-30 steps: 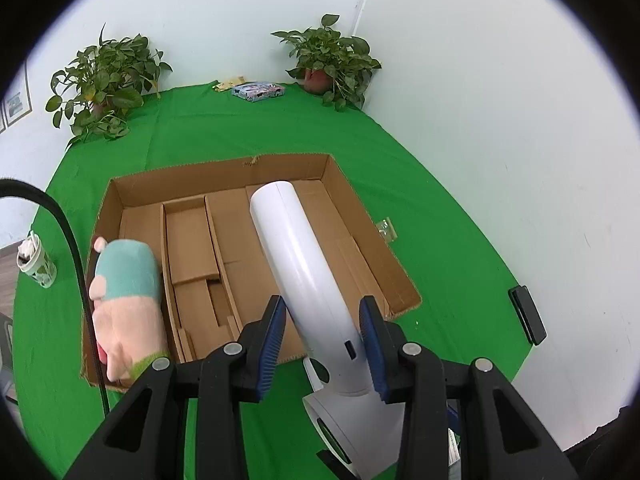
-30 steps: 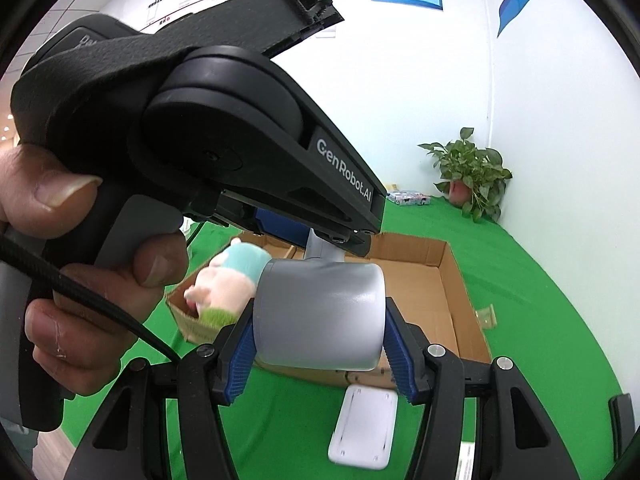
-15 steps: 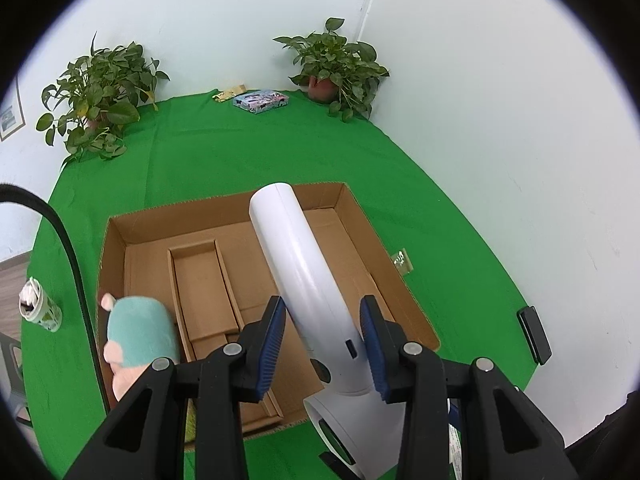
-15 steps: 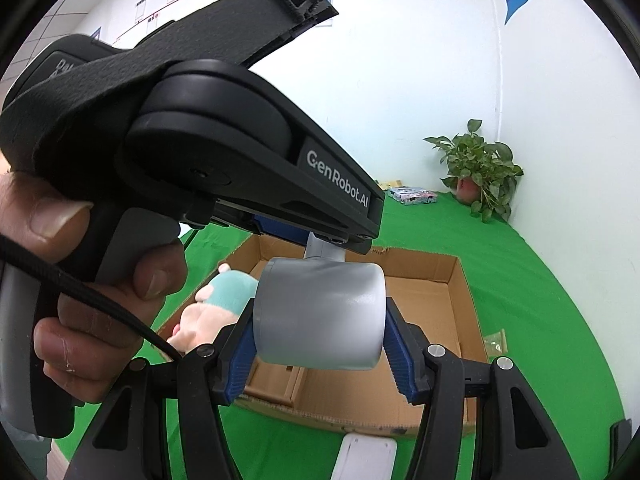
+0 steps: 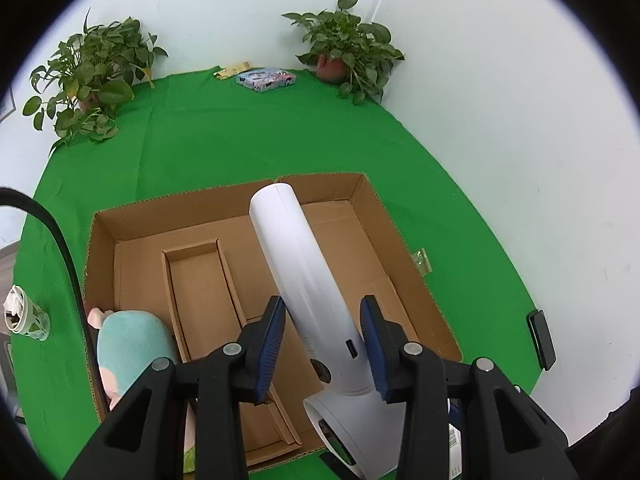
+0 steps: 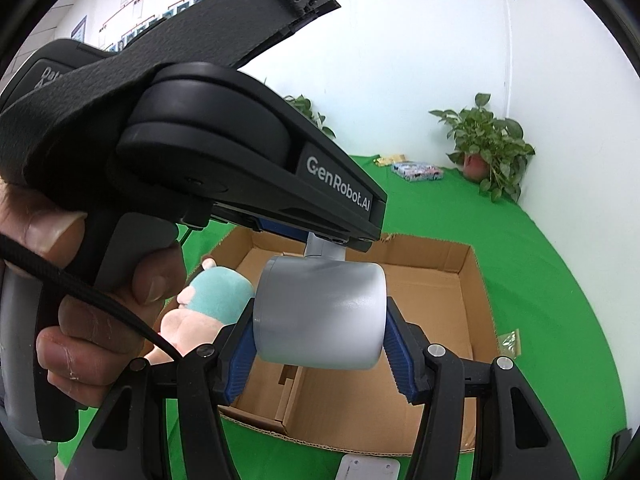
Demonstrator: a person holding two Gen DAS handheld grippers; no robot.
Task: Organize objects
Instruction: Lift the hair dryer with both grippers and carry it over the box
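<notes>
Both grippers hold one white handheld appliance shaped like a hair dryer, above an open cardboard box (image 5: pixel 224 200). My left gripper (image 5: pixel 322 306) is shut on its long white handle (image 5: pixel 292 248), which points out over the box floor. My right gripper (image 6: pixel 319 318) is shut on its grey-white barrel (image 6: pixel 320 312). In the right wrist view the left tool's black housing (image 6: pixel 224 168) and a person's hand (image 6: pixel 80 340) fill the upper left. A teal and pink plush toy (image 5: pixel 128 340) (image 6: pixel 216 292) lies in the box's left compartment. The box (image 6: pixel 472 280) has cardboard dividers.
The box sits on a green cloth (image 5: pixel 240 140) ending at white walls. Two potted plants (image 5: pixel 92 80) (image 5: pixel 344 52), a colourful pack (image 5: pixel 266 79) and a yellow packet (image 5: pixel 232 70) are at the back. A paper cup (image 5: pixel 26 316), black phone (image 5: pixel 542 338), clear packet (image 5: pixel 422 260) and white slab (image 6: pixel 368 468) lie around.
Both grippers have carried the appliance forward, from the box's near edge to over its inside. The box and plush toy now sit lower and closer in both views. The grips are unchanged.
</notes>
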